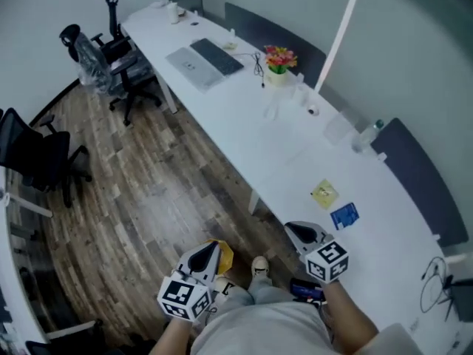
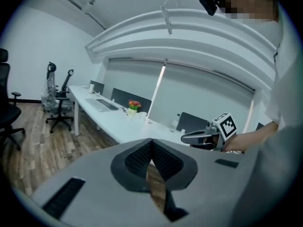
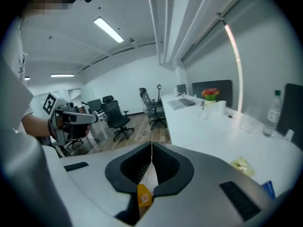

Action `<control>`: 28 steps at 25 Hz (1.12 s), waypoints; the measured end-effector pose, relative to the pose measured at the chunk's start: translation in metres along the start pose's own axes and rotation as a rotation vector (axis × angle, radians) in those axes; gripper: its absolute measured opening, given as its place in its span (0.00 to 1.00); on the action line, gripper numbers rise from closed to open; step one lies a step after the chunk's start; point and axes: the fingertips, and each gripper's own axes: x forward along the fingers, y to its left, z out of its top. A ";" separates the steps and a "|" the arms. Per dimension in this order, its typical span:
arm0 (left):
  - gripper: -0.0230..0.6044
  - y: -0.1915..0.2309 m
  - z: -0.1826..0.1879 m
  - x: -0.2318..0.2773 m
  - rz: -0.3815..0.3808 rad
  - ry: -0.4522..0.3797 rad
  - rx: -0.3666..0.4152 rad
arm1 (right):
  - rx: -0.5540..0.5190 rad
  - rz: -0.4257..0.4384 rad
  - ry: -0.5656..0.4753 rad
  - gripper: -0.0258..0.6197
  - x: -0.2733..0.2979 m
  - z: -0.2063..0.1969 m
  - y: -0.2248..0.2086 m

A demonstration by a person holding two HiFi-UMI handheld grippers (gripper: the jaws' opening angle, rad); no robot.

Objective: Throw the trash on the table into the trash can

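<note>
Under and ahead of the right gripper [image 1: 299, 231] runs the long white table [image 1: 244, 135], and that's where the trash sits, not yet picked up. Off to that gripper's left, out over the wooden floor, hangs the left gripper [image 1: 207, 254], jaws pressed together on nothing, only floor showing through the slot below them. Between the two, low down, there's a yellow thing [image 1: 225, 257], too hidden to name, and no trash can I can be sure of. The right gripper is pressed together too. A sliver of white and orange shows under its tips, and whether that's pinched or just lies behind, I can't tell. Now the relation that matters: the blue packet [image 1: 344, 215] lies flat just off the right gripper's right side, the crumpled yellow wrapper [image 1: 324, 193] a touch further along. Both sit to the right of where its jaws point, not in line. So the right gripper is clearly nearer, and I'd judge it must swing right and spread its jaws first.
</note>
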 end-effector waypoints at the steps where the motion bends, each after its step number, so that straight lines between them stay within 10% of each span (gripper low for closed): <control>1: 0.04 -0.010 0.001 0.015 -0.039 0.008 0.015 | 0.020 -0.053 -0.006 0.09 -0.017 -0.006 -0.019; 12: 0.04 -0.118 0.016 0.132 -0.301 0.081 0.068 | 0.178 -0.450 -0.031 0.09 -0.169 -0.078 -0.166; 20: 0.04 -0.140 0.004 0.169 -0.310 0.129 0.089 | 0.218 -0.493 0.031 0.10 -0.169 -0.127 -0.218; 23: 0.04 -0.144 0.003 0.180 -0.287 0.152 0.087 | 0.217 -0.482 0.098 0.34 -0.157 -0.152 -0.237; 28: 0.04 -0.141 -0.003 0.194 -0.254 0.172 0.075 | 0.171 -0.480 0.221 0.46 -0.136 -0.186 -0.265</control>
